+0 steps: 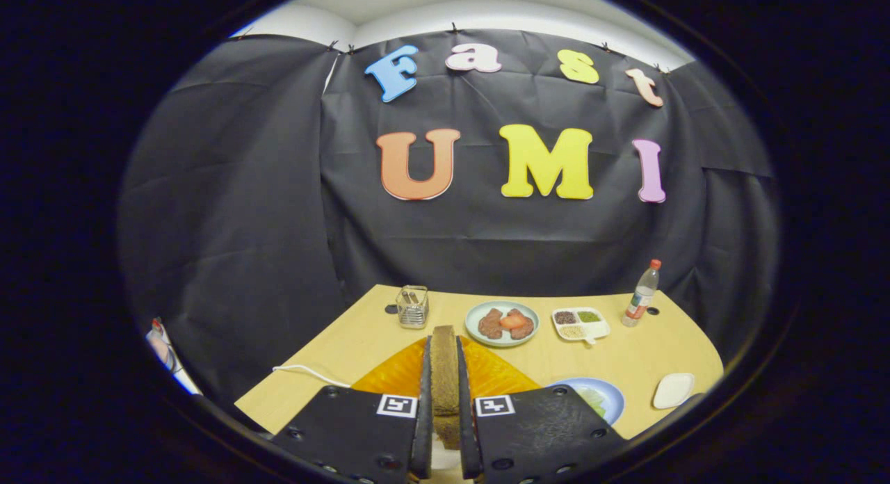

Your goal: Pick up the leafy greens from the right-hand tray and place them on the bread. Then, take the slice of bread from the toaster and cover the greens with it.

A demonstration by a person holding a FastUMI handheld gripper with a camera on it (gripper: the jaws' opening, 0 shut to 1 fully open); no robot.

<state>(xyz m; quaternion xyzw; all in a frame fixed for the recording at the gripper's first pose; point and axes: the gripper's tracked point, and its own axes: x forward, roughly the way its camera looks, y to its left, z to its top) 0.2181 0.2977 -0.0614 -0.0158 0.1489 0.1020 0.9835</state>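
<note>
bread slice (443, 369) | brown, upright, edge-on | clamped between fingers (424, 393)

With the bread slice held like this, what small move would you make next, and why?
Probably carry the slice toward the blue plate, low and to the right. The hand-held gripper is shut on the bread slice, held on edge above the orange tray, and something pale green, likely the greens, lies on that plate.

The gripper (443, 400) is raised, its two fingers pressed on a bread slice (443, 369).
</note>
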